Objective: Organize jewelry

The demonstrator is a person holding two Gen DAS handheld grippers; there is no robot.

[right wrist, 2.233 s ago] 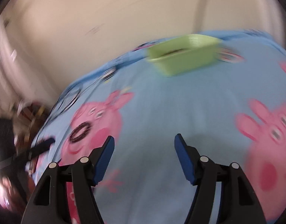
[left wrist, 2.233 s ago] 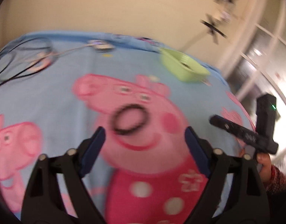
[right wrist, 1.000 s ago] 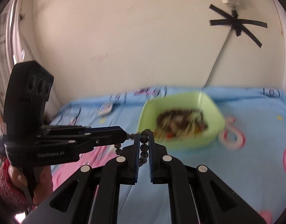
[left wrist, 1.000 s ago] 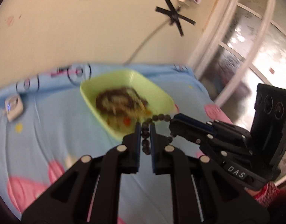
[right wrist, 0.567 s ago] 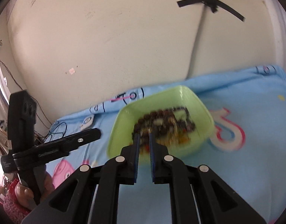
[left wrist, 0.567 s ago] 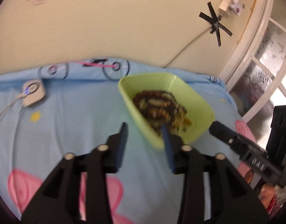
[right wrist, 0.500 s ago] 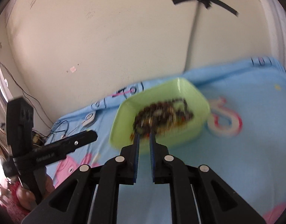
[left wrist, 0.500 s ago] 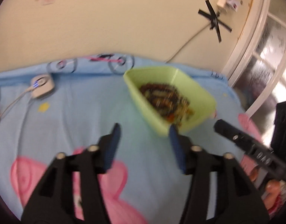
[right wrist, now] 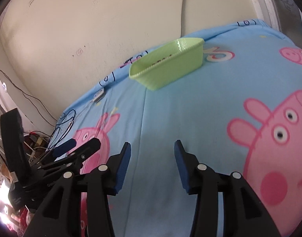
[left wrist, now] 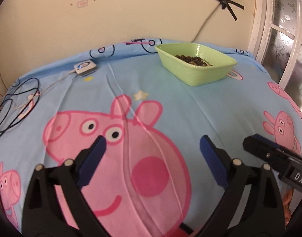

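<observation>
Two tools hang over the light-blue cartoon-pig bedsheet (left wrist: 170,102), and neither carries anything: our left tool (left wrist: 151,148) has its blue-padded jaws spreading wide with only sheet between them, and our right tool (right wrist: 151,154) is also opening, with nothing between its pads. The jewelry, a heap of dark brown round beads (left wrist: 192,59) with some amber glints, lies in the shallow pale-green plastic tray (left wrist: 200,75) near the far edge of the bed by the cream wall, well apart from both tools. In the right wrist view only the tray's side shows, so the beads are barely visible there. We judge such strands light, limp and apt to slide and tangle; a pinch across a single run of beads, not the heap, should hold best. No loose piece is visible on the sheet.
</observation>
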